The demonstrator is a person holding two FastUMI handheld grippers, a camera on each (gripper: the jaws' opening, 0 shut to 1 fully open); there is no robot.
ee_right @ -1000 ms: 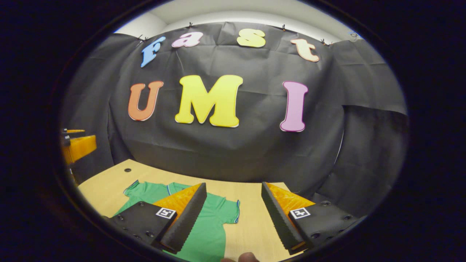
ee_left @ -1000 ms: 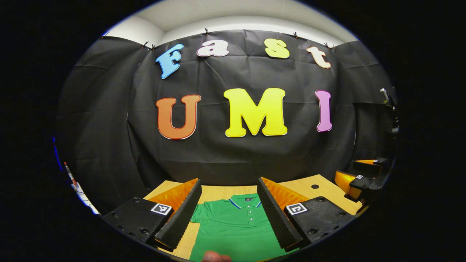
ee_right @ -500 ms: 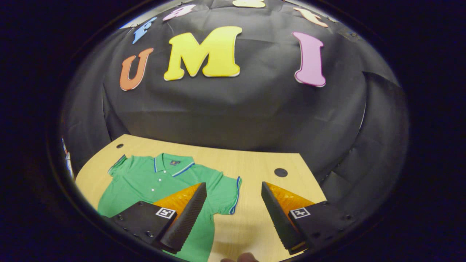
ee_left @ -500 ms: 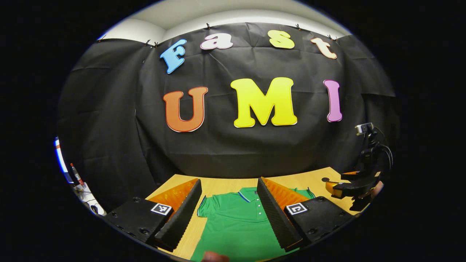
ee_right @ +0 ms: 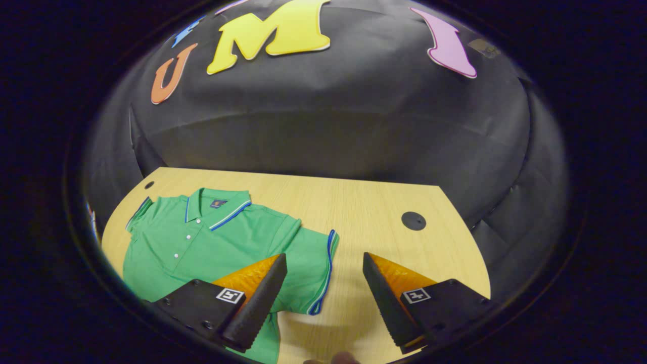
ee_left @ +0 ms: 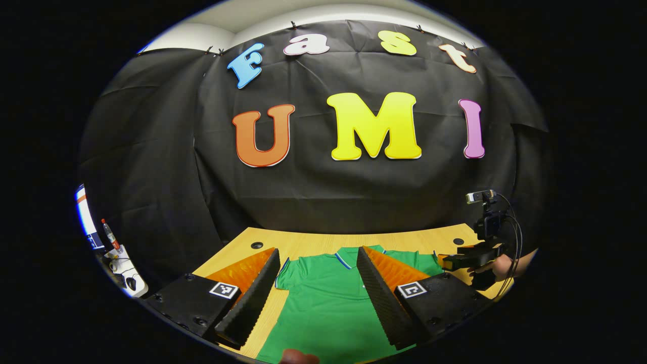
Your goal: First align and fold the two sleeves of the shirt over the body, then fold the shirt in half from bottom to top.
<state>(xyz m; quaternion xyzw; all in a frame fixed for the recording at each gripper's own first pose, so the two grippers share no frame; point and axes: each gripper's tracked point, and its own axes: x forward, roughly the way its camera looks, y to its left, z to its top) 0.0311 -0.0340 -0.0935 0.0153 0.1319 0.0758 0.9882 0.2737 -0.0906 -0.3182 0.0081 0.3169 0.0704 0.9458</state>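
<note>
The green shirt (ee_right: pixel 212 237) is lying flat on the table (ee_right: pixel 364 202), sleeves not yet folded. The right gripper (ee_right: pixel 323 298) is hanging over the right sleeve (ee_right: pixel 316 270), fingers apart, probably to take its cuff. The left gripper (ee_left: pixel 318 298) is hovering with fingers spread above the shirt body.

Matt knit cloth shirt (ee_right: pixel 212 242) lies on a smooth, pale wood-grain table (ee_right: pixel 364 202).
</note>
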